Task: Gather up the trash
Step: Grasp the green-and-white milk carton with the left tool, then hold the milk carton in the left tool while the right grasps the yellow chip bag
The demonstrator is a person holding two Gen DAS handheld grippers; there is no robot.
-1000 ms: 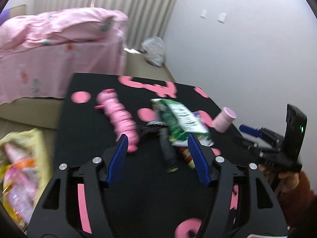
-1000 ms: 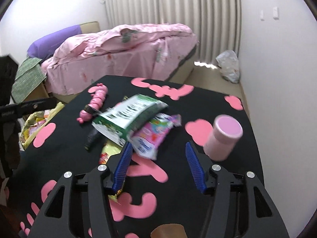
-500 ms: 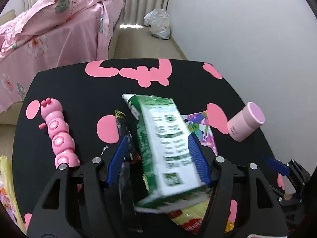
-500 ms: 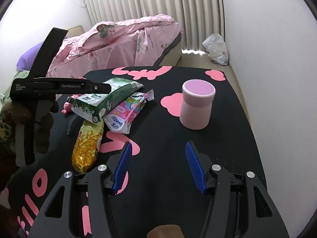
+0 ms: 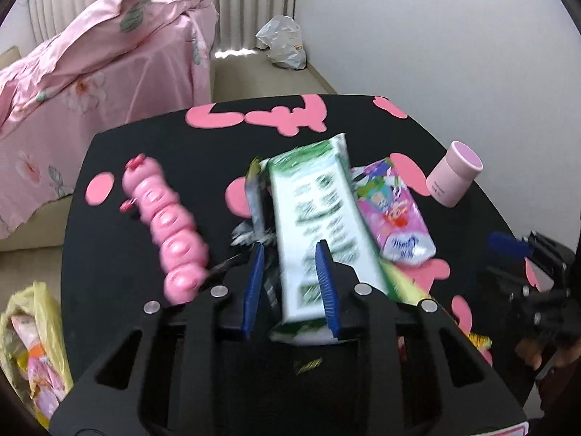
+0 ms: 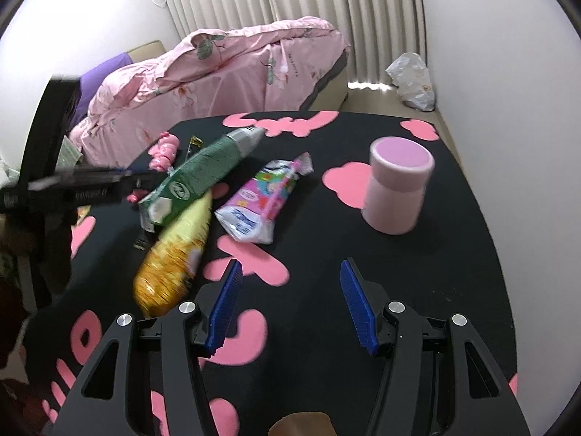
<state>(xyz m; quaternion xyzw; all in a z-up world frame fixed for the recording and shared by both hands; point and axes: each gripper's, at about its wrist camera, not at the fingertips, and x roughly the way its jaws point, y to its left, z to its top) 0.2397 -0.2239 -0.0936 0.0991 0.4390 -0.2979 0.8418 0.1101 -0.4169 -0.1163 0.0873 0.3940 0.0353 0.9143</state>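
Observation:
A green-and-white snack packet [image 5: 319, 210] lies on the black table [image 5: 109, 254], resting over a yellow packet [image 6: 174, 261]. My left gripper [image 5: 289, 245] is closing around its near end. The right pad overlaps the packet, and the left pad still shows a small gap. A dark wrapper [image 5: 256, 196] lies beside that pad. A pink cartoon packet [image 5: 392, 210] sits just right of the green one. My right gripper [image 6: 290, 261] is open over bare table, nothing between its fingers, with the pink packet [image 6: 261, 196] ahead of it.
A pink caterpillar toy [image 5: 167, 225] lies left of the packets. A pink jar [image 6: 395, 189] stands at the right. A yellow bag [image 5: 32, 345] holding wrappers sits on the floor at lower left. A pink bed [image 5: 90, 65] and a white plastic bag [image 5: 283, 43] lie beyond the table.
My left gripper has moved in over the green-and-white packet and its jaws have narrowed around it. My right gripper has sunk slightly and stays open.

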